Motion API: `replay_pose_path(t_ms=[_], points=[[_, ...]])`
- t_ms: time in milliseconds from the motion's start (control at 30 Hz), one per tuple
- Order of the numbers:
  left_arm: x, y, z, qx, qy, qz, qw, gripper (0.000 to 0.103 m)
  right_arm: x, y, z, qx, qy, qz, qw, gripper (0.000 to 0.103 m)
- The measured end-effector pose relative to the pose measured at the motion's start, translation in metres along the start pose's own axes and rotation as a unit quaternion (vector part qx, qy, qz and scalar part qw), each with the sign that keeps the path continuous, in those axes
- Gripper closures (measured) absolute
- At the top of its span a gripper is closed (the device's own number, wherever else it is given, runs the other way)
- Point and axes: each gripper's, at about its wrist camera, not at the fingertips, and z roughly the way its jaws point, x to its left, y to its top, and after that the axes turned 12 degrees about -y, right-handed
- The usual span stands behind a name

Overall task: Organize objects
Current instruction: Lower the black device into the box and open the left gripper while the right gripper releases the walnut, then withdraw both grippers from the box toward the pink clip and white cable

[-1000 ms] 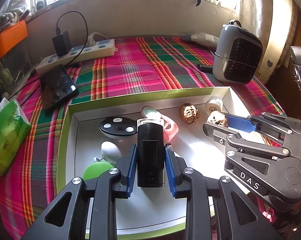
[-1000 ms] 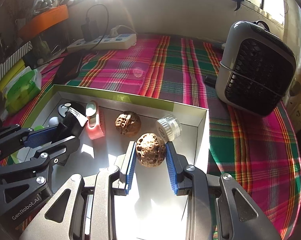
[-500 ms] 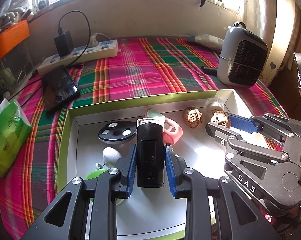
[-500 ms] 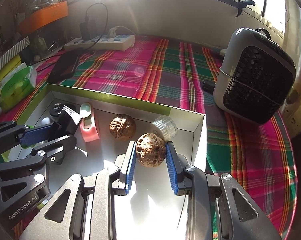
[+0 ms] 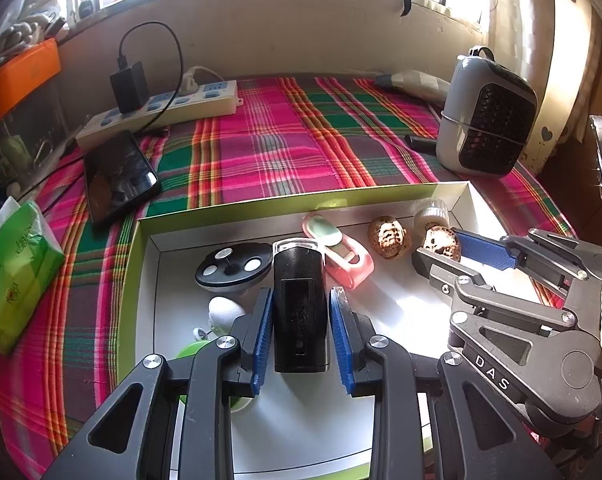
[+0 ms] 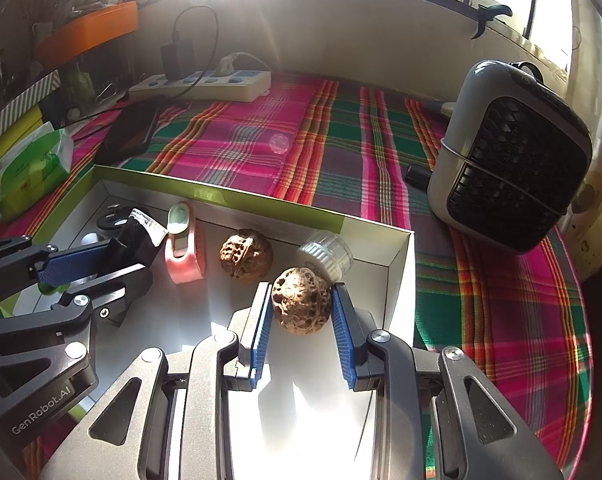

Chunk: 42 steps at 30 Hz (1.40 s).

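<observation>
A white box with a green rim point(image 5: 301, 200) lies on the plaid cloth. My left gripper point(image 5: 299, 296) is inside it, astride a black oblong device with a clear cap point(image 5: 299, 312). Its jaws are opening, and a thin gap shows at the right pad. My right gripper point(image 6: 301, 292) is shut on a brown walnut point(image 6: 299, 300) near the box's right wall. A second walnut point(image 6: 245, 254), a small ribbed clear jar point(image 6: 327, 254) and a pink holder point(image 6: 183, 252) lie just beyond. The right gripper point(image 5: 439, 244) also shows in the left wrist view, and the left gripper point(image 6: 137, 248) in the right wrist view.
The box also holds a black disc with white dots point(image 5: 233, 266), a white egg shape point(image 5: 225, 310) and a green round piece point(image 5: 193, 350). On the cloth are a grey fan heater point(image 5: 485, 120), a power strip point(image 5: 161, 110), a phone point(image 5: 117, 174) and a green tissue pack point(image 5: 17, 276).
The left pads have eased slightly off the black device. The right gripper keeps the walnut pinched in the same spot.
</observation>
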Motion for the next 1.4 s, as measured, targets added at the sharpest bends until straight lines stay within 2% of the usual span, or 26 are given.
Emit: replay_pose_path(t_ms=[100,233,567,733,1200,1400], points=[[0.000,0.001,-0.001,-0.001,-0.003,-0.002,1.0000,0.071,0.000,0.000,-0.001,-0.001,0.002,-0.001,1.000,0.071],[0.001,0.001,-0.001,-0.001,-0.005,-0.003,1.0000,0.070,0.001,-0.001,-0.002,-0.002,0.004,0.003,1.000,0.062],[0.002,-0.003,-0.006,-0.006,-0.005,-0.005,1.0000,0.069,-0.001,-0.003,-0.005,-0.006,0.002,0.009,1.000,0.061],[0.002,-0.004,-0.011,-0.012,-0.003,-0.009,0.9999,0.069,-0.001,-0.004,-0.010,-0.010,0.003,0.013,1.000,0.054],[-0.002,-0.016,-0.038,-0.035,-0.007,-0.004,0.9994,0.069,-0.007,-0.014,-0.035,-0.028,0.004,0.031,0.999,0.054],[-0.004,-0.028,-0.056,-0.058,-0.005,-0.010,0.9982,0.069,-0.010,-0.023,-0.050,-0.037,0.003,0.038,0.999,0.054]])
